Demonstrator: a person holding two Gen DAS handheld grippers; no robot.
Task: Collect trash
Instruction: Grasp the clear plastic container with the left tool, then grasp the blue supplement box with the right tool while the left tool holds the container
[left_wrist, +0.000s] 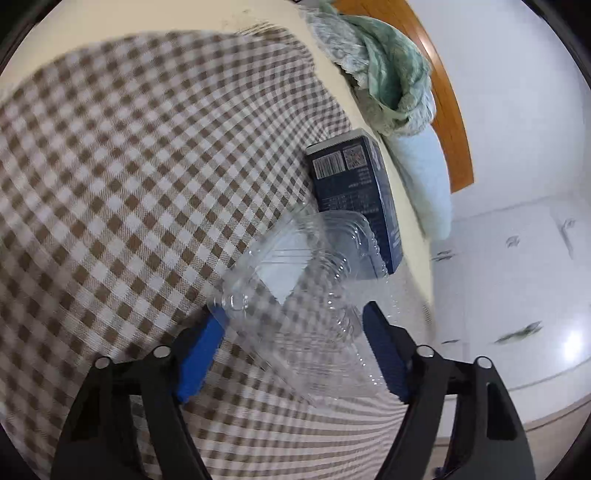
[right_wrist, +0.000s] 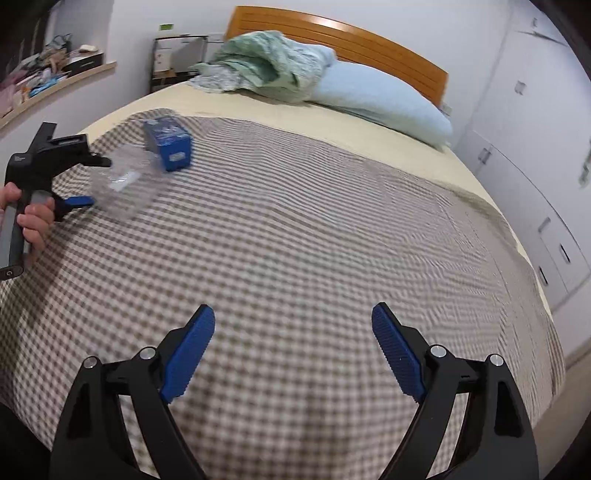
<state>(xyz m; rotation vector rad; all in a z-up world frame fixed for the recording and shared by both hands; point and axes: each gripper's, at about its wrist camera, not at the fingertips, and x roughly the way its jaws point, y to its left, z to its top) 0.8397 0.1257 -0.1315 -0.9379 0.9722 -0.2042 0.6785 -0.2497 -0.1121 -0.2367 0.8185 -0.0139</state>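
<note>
A clear plastic clamshell container (left_wrist: 310, 280) lies on the checked bedspread (left_wrist: 129, 184), against a dark blue carton (left_wrist: 354, 192). My left gripper (left_wrist: 295, 317) is open, its two blue pads on either side of the container's near end; whether they touch it I cannot tell. In the right wrist view the same container (right_wrist: 122, 181) sits between the left gripper's fingers (right_wrist: 79, 201), with the blue carton (right_wrist: 168, 142) just behind it. My right gripper (right_wrist: 293, 325) is open and empty above the middle of the bedspread (right_wrist: 295, 240).
A crumpled green blanket (right_wrist: 266, 68) and a light blue pillow (right_wrist: 384, 99) lie at the wooden headboard (right_wrist: 354, 40). White cupboards (right_wrist: 535, 166) stand along the right side of the bed. A cluttered shelf (right_wrist: 48, 74) runs along the left wall.
</note>
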